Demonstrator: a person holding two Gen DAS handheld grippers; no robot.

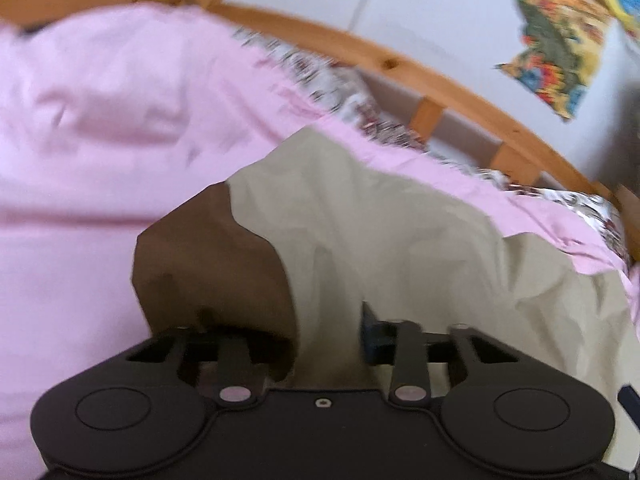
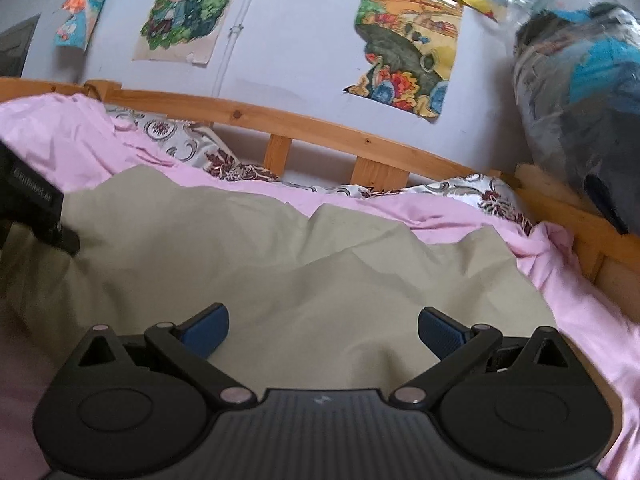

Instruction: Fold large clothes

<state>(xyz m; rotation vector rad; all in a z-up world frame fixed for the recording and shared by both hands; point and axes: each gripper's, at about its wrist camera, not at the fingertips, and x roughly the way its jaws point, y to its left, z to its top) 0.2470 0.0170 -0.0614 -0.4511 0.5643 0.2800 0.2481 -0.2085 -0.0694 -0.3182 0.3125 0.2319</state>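
Observation:
A large beige garment (image 1: 400, 240) with a brown panel (image 1: 208, 264) lies crumpled on the pink bedsheet (image 1: 100, 120). My left gripper (image 1: 328, 340) is shut on a bunched fold of it where brown meets beige; one blue pad (image 1: 370, 336) shows beside the cloth. In the right wrist view the same beige garment (image 2: 280, 256) spreads wide across the sheet. My right gripper (image 2: 324, 328) is open just above it, with the blue pads (image 2: 438, 332) far apart and only flat cloth beneath. The left gripper's black body (image 2: 32, 208) shows at the left edge.
A wooden bed rail (image 2: 320, 128) runs along the far side, with patterned bedding (image 2: 216, 156) tucked against it. Colourful drawings (image 2: 408, 40) hang on the pale wall. A clear plastic bag of dark and blue things (image 2: 580, 80) sits at the right corner.

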